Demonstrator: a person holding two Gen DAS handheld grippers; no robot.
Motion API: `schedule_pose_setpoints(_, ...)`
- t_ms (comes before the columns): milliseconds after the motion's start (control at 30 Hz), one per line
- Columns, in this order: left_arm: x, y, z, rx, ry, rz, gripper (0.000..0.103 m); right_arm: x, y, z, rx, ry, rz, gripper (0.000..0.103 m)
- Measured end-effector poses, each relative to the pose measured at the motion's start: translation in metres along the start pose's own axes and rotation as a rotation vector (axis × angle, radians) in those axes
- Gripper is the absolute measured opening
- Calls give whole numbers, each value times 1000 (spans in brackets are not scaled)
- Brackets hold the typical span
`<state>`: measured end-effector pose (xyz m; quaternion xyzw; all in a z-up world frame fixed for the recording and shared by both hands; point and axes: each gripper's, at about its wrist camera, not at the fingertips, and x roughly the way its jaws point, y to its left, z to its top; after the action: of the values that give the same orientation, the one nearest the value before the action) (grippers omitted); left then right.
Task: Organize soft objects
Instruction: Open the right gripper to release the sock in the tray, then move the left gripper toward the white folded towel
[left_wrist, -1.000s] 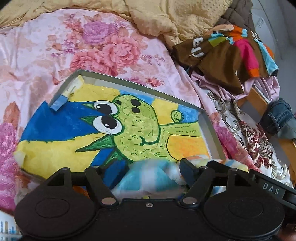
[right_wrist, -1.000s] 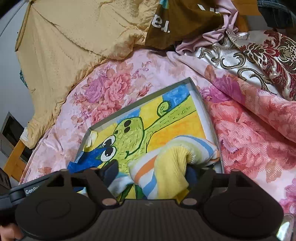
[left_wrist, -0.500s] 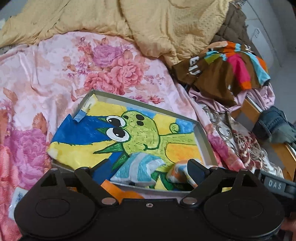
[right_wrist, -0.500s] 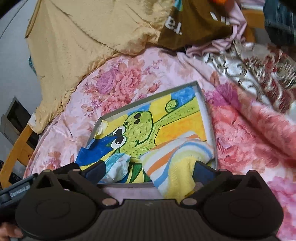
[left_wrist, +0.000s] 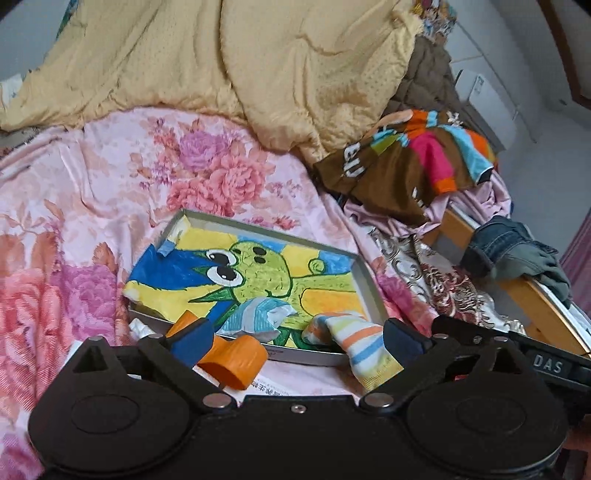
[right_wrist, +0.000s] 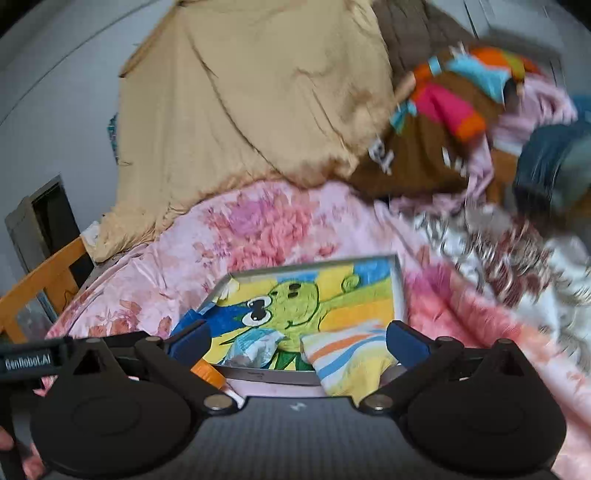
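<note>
Both socks dropped in tray: blue sock inside, striped sock draped over near rim. Left gripper and right gripper fingers just opened wide, nothing held. Clothes pile remains.

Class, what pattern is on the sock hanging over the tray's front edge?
Orange, blue, yellow and white stripes on the sock; clearest in the left wrist view.
</note>
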<state>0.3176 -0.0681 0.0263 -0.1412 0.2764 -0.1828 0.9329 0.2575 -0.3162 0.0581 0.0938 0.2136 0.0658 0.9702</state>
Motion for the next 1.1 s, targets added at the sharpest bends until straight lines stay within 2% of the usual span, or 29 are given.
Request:
schedule_pose_setpoints(133, -29, -1, -11, 13, -52, 3, 100, -27, 12, -9, 3, -56, -15, 103)
schedule_pose_setpoints(400, -78, 10, -36, 38, -123, 71, 100, -67, 23, -51, -24, -128, -18, 103)
schedule_pose_setpoints(600, -111, 14, -56, 65, -138, 90, 101, -98, 27, -80, -43, -166, -40, 103)
schedule_pose_setpoints(833, -139, 17, -86, 85, -141, 84, 102, -121, 36, -108, -33, -128, -84, 103)
schedule_pose_setpoints(1100, -144, 23, -122, 161, -108, 69, 102, -133, 53, -138, -76, -46, -115, 103)
